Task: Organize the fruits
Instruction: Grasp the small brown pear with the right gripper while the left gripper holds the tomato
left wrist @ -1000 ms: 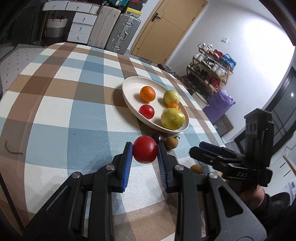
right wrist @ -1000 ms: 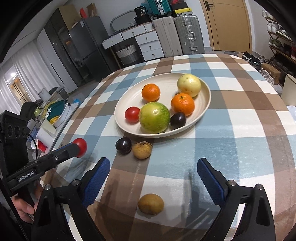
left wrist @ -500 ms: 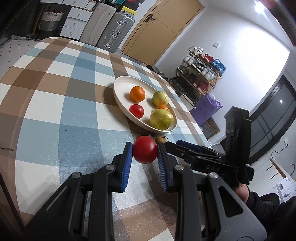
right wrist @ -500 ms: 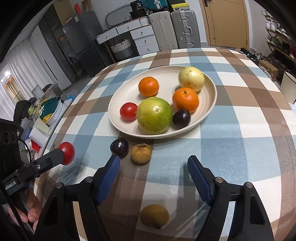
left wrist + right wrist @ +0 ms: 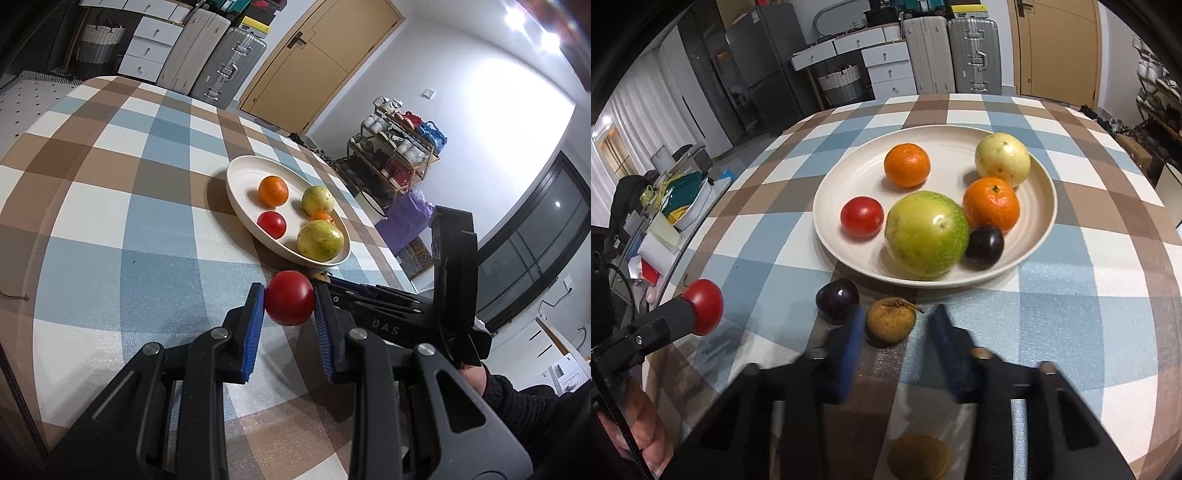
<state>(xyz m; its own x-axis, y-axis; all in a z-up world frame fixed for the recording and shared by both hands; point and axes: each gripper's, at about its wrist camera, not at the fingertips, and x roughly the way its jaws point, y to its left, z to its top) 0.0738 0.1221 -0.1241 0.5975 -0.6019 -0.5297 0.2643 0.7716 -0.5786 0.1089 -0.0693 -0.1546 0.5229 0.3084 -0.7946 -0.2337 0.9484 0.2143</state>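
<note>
The left wrist view looks from above the checked surface (image 5: 92, 206) along its jaws toward the cream plate (image 5: 236, 184), well ahead, with the door beyond. The right wrist view sits lower and nearer, facing the plate (image 5: 831, 184) and suitcases (image 5: 971, 59). Both share the plate, its fruit and the suitcases (image 5: 221, 62).

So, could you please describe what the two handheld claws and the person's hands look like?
Both the left claw and right claw are matte black with blue ribbed pads and silver pivot screws. The right claw's body reads "DAS". The right hand wears a dark knit sleeve.
</note>
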